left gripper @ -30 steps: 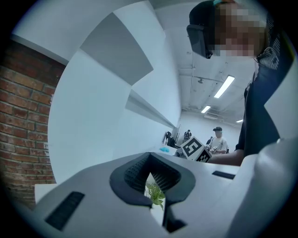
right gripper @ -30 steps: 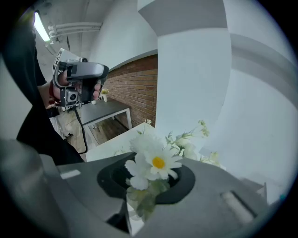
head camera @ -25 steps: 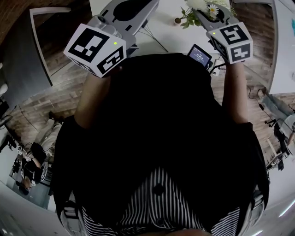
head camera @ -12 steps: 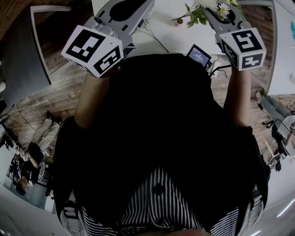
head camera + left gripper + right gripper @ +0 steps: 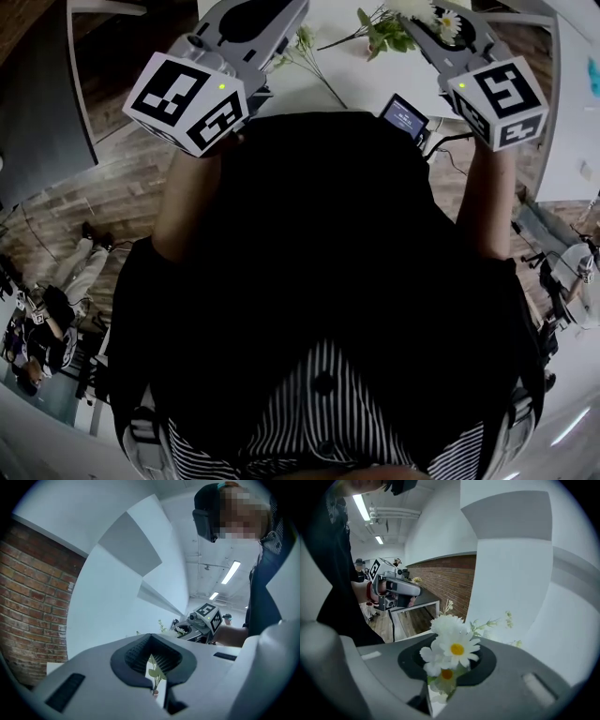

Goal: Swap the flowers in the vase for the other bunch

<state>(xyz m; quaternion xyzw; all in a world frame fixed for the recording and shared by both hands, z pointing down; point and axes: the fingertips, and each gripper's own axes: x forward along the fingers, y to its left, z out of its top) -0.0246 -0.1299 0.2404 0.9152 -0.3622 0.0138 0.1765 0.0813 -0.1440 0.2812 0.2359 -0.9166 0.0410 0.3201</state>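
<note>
My right claw [image 5: 449, 663] is clenched on the daisies [image 5: 457, 649]. The jaws have come in to a thin slit on the stems. White petals and two yellow centres stand up out of the dark pads and fill the opening between them.

From the head view, that bunch sits at the tip of the right claw over the far edge of the white table [image 5: 361, 80]. Its green leaves [image 5: 384, 33] and a long stem trail off toward the left.

My left claw [image 5: 154, 656] is drawn nearly together, with only a narrow slit between the jaws below the notch in the pads. A leafy stem [image 5: 154, 672] with a brownish tip shows through that slit. It looks to me to be beyond the jaws, not pinched in them, so I read this claw as clenched on nothing.

The other bunch, a thin pale sprig [image 5: 302, 42], lies flat on the table. Its head is just beside the left claw's body and its stems run back toward me.

A small lit screen [image 5: 404, 114] stands at the near table edge, between the two claws and closer to the right one.
</note>
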